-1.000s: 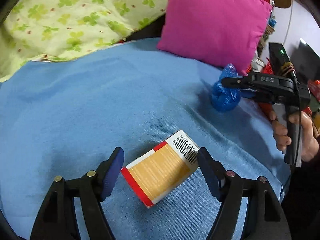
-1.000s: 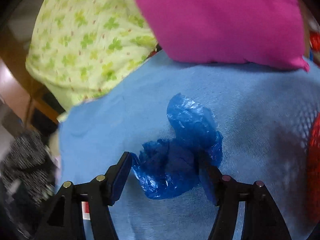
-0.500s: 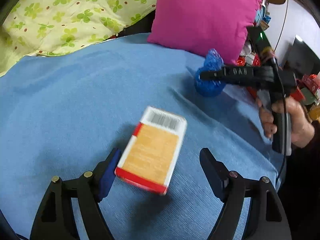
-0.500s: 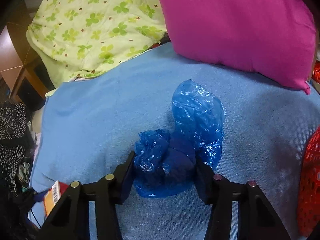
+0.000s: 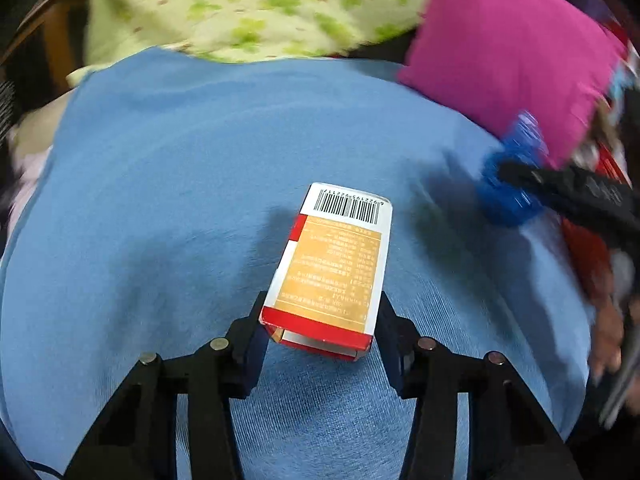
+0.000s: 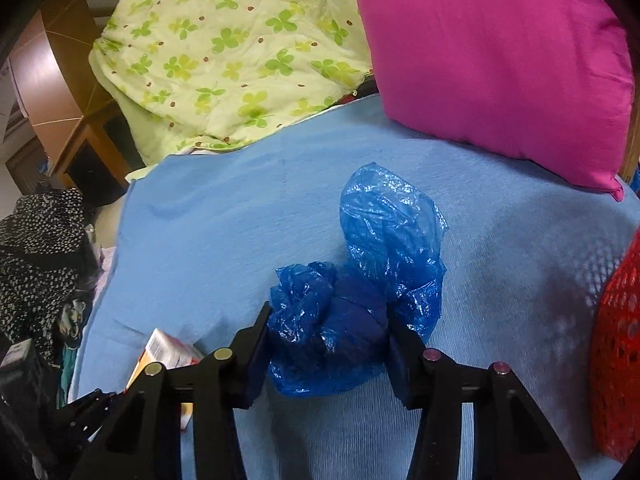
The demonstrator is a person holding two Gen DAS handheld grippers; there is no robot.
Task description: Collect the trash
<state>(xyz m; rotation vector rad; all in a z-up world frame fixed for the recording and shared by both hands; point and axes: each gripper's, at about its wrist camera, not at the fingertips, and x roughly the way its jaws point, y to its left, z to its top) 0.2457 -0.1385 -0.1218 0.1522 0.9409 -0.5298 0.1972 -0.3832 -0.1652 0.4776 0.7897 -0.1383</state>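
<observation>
Between your left hand-held gripper (image 5: 322, 320) fingers, which have just closed in, sits the small cardboard box (image 5: 334, 270), pinched at its near end above the blue bedcover (image 5: 168, 200). Your right hand-held gripper (image 6: 328, 338) clamps the crumpled blue plastic bag (image 6: 352, 300). Open blue cover lies leftward; the pink pillow (image 6: 492, 52) and red mesh basket (image 6: 618, 364) crowd the right.
</observation>
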